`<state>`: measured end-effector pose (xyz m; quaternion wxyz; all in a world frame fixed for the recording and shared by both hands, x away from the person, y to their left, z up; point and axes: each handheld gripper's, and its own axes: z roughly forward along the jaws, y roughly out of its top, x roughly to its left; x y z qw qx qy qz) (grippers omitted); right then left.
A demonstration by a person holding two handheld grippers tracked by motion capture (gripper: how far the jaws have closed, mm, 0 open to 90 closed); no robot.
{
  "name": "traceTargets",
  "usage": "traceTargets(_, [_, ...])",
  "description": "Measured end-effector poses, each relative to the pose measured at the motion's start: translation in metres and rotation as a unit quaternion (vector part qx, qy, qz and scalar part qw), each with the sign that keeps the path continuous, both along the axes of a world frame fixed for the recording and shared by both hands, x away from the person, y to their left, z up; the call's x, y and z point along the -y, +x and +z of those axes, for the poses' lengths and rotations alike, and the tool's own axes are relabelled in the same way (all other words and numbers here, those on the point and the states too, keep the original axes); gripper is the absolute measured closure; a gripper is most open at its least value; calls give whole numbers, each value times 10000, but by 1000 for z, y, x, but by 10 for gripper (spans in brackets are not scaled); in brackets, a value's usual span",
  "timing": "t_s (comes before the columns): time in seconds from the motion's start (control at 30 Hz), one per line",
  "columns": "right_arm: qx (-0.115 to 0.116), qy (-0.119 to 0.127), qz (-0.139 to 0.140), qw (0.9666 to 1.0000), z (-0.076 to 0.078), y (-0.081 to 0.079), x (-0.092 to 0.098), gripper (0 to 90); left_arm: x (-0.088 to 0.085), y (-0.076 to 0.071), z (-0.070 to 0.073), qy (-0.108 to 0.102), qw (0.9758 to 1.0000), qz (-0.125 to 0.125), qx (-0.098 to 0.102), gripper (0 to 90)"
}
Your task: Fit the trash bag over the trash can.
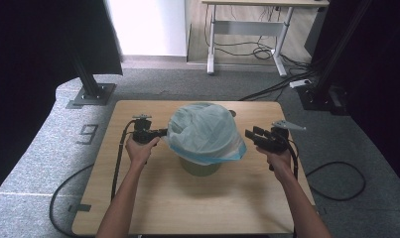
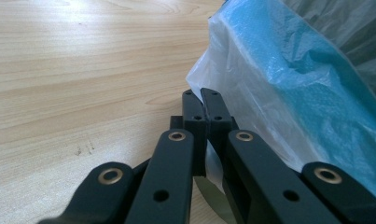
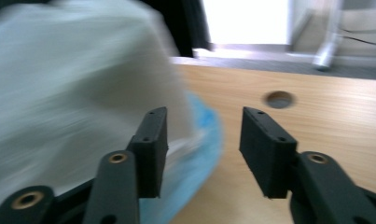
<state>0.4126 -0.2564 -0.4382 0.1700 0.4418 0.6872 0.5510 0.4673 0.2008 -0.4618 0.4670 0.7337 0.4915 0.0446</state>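
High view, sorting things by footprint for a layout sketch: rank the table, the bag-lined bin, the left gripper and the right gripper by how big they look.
1. Table.
2. Bag-lined bin.
3. Left gripper and right gripper: they look about alike, so no ranking between them.

Bin (image 1: 200, 166) with bag (image 1: 206, 131) blocks desk (image 1: 187, 203) centre between our two grippers. We see bare desk in front, left, right of bin. Right gripper (image 1: 252, 135) fingers apart, just beside bag.

Even daylight enters from twelve o'clock in the high view with dark curtained corners, glare whitens the table (image 2: 83, 28) at eleven, and motion blur smears the bag (image 3: 73, 84).
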Motion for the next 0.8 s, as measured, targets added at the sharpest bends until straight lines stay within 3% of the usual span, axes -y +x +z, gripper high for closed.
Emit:
traceTargets(0.17, [218, 64, 907, 9956, 5, -44, -14, 406, 1, -2, 2, 18, 10000, 7, 16, 897])
traceTargets(0.27, [283, 32, 1181, 9926, 5, -56, -27, 380, 2, -3, 2, 38, 10000, 17, 14, 897])
traceTargets(0.33, [310, -130, 1218, 9920, 3, -58, -35, 405, 4, -3, 3, 54, 10000, 17, 14, 897])
traceTargets(0.37, [311, -246, 1219, 9917, 1, -57, -39, 468, 4, -4, 3, 55, 10000, 11, 17, 897])
traceTargets(0.43, [285, -493, 1092, 9924, -4, -56, -44, 641, 5, -4, 3, 66, 10000, 11, 15, 897])
traceTargets(0.5, [274, -544, 1052, 9926, -12, -54, -45, 858, 5, -5, 3, 71, 10000, 10, 9, 897])
traceTargets(0.8, [-38, -675, 1149, 9911, -54, -52, -46, 889, 8, -6, -9, 176, 9998, -93, -99, 897])
